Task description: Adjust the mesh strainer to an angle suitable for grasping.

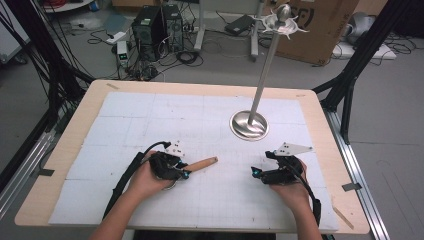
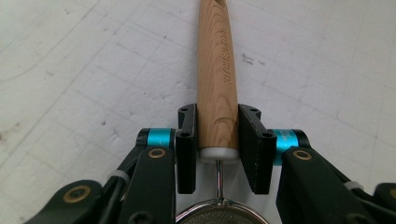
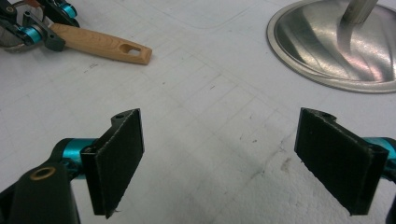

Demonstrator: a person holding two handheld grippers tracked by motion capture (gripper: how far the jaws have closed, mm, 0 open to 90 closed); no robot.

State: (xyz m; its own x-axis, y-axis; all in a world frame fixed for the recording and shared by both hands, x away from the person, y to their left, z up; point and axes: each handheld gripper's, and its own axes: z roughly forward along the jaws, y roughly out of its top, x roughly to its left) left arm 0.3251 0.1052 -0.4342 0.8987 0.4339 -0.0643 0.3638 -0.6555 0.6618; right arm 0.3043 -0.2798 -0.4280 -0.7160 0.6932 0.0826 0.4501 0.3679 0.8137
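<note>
A small strainer with a wooden handle [image 1: 202, 164] lies on the white mat [image 1: 150, 125], its handle pointing right. My left gripper [image 1: 184, 172] is shut on the thick end of the handle [image 2: 217, 74], just above the white collar. The metal mesh bowl [image 2: 222, 215] shows at the bottom edge between the arms. My right gripper [image 1: 255, 172] rests low over the mat, to the right of the strainer. Its jaws stand wide open [image 3: 219, 140] with nothing between them. In the right gripper view, the handle [image 3: 100, 44] with its hanging slot lies at the far left.
A metal stand with a round base [image 1: 248, 125] and a tall pole rises behind the right gripper, ending in a hooked top [image 1: 280, 20]. The base [image 3: 327, 42] lies close ahead of the right gripper. The wooden table edge [image 1: 75, 125] frames the mat.
</note>
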